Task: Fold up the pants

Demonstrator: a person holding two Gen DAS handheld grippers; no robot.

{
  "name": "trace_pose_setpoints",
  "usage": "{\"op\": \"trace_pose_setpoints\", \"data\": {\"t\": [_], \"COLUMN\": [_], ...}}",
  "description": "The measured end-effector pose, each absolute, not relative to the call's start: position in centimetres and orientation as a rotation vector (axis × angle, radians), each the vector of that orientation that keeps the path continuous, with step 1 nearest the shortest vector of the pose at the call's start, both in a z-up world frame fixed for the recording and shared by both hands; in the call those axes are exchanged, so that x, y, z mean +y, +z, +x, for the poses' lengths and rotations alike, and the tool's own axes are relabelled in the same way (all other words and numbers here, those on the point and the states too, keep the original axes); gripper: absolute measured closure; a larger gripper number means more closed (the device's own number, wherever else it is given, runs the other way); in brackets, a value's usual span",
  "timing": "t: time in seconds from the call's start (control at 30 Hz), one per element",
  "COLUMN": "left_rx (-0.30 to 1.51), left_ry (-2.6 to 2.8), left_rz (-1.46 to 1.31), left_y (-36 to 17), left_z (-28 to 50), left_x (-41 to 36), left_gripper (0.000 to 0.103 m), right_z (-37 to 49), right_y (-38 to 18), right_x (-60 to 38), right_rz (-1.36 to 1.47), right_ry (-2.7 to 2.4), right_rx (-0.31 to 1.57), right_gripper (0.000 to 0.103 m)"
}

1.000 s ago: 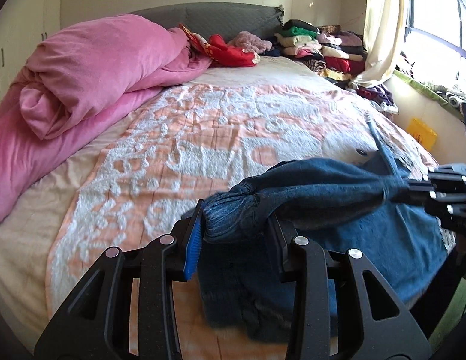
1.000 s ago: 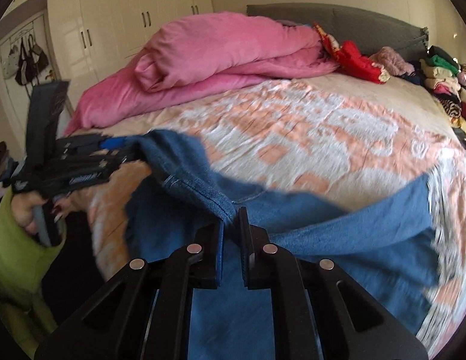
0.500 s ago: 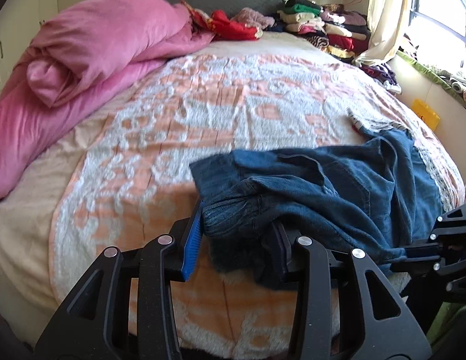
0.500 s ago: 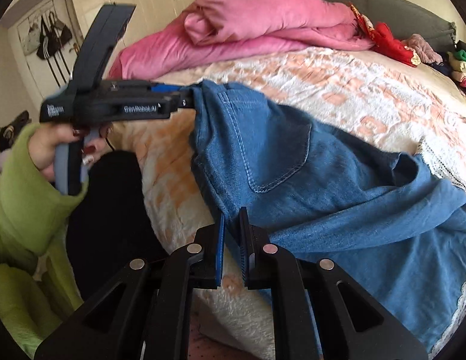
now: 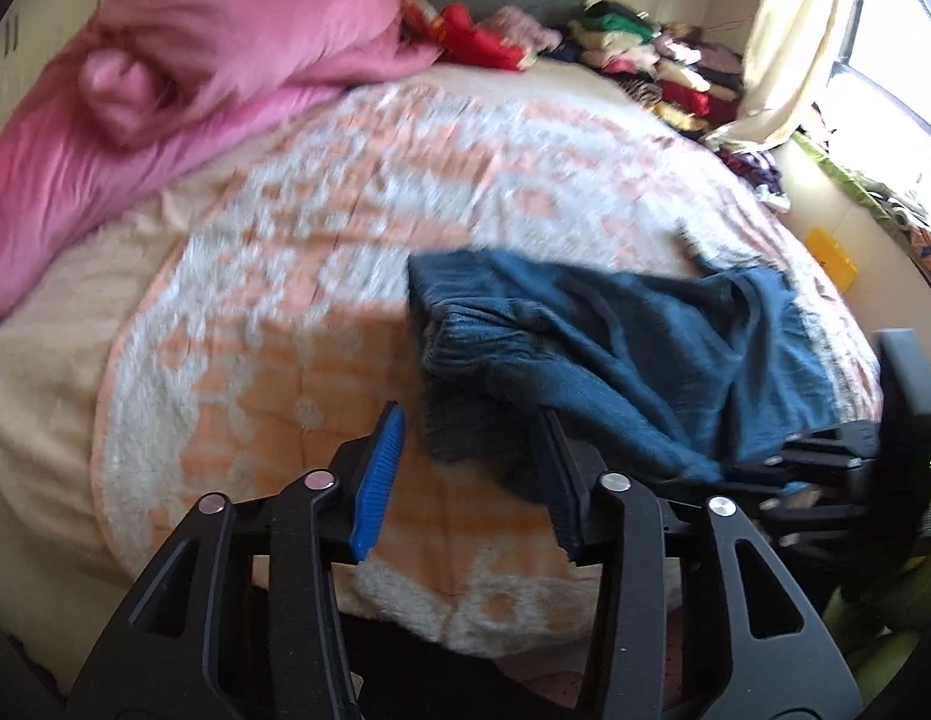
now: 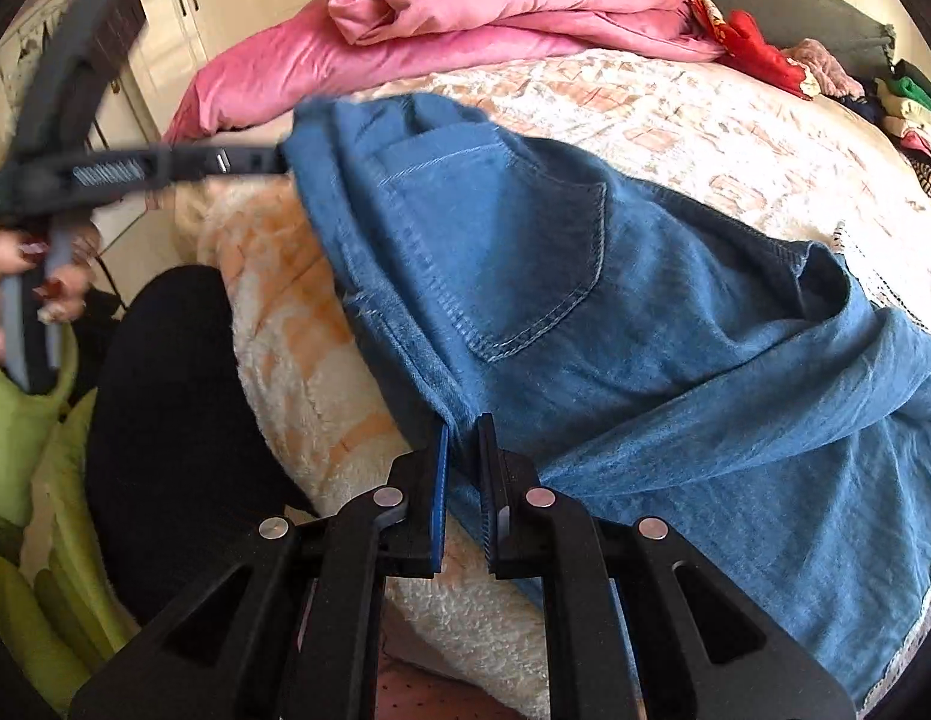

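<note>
Blue denim pants [image 6: 585, 300] lay spread on the near edge of the peach-and-white fleece bed blanket [image 5: 297, 324], back pocket up, waistband toward us, one leg doubled across the lower half.

Change vs half a second back: our left gripper [image 5: 471, 474] had let go. Its jaws stood wide apart with nothing between them, and the waistband corner they had pinched sat on the blanket just ahead of the pads. Left view was motion-blurred, so we judged that tool was pulling back.

Our right gripper [image 6: 462, 486] was nearly closed, a thin denim edge pinched between the blue pads, same hold as earlier.

Reading: the lay-down was done on the left side only. Pants were down but rumpled, not squared. Next probably needed a right release, then a regrip for the first fold.

Around it: crumpled pink duvet [image 5: 165, 84] at the head of the bed, stacked folded clothes [image 5: 657, 66] by the cream curtain [image 5: 789, 42].
</note>
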State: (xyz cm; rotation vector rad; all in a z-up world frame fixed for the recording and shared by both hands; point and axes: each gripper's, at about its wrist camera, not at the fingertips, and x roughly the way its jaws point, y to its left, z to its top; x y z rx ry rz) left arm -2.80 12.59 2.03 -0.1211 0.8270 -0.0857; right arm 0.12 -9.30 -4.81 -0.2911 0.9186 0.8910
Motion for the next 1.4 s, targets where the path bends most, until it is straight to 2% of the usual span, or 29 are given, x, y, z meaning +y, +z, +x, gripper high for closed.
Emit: {"op": "trace_pose_setpoints", "data": {"t": [0.13, 0.17, 0.3, 0.43, 0.67, 0.87, 1.03, 1.17, 1.4], "left_rx": [0.788, 0.799, 0.902, 0.943, 0.931, 0.924, 0.904, 0.841, 0.799], "left_ry": [-0.145, -0.155, -0.156, -0.130, -0.143, -0.121, -0.107, -0.031, -0.106], "left_rz": [-0.086, -0.077, -0.063, -0.068, -0.101, -0.093, -0.109, -0.042, -0.021], "left_y": [3.6, 3.3, -0.3, -2.4, -3.1, -3.0, -1.8, 0.4, 2.3], "left_z": [-2.6, -2.2, -0.3, 0.3, 0.7, 0.9, 0.2, -0.9, -1.4], "left_x": [10.3, 9.8, 8.5, 8.8, 9.3, 9.0, 9.4, 9.0, 6.6], "left_gripper": [0.071, 0.071, 0.071, 0.071, 0.071, 0.071, 0.071, 0.059, 0.055], "right_z": [-0.1, -0.1, -0.3, 0.1, 1.3, 1.6, 1.3, 2.2, 3.8], "right_y": [-4.7, -4.5, -2.3, -1.0, -6.5, -6.4, -3.8, -2.1, -0.9], "right_x": [-9.7, -10.0, -11.6, -12.2, -10.1, -11.4, -13.1, -15.5, -20.1], "right_rz": [-0.276, -0.257, -0.168, -0.138, -0.213, -0.122, -0.078, -0.033, 0.040], "right_ry": [0.909, 0.926, 0.954, 0.910, 0.812, 0.835, 0.832, 0.763, 0.627], "right_rx": [0.924, 0.927, 0.882, 0.832, 1.046, 1.051, 0.975, 0.921, 0.862], "right_gripper": [0.090, 0.086, 0.084, 0.077, 0.075, 0.074, 0.063, 0.059, 0.051]}}
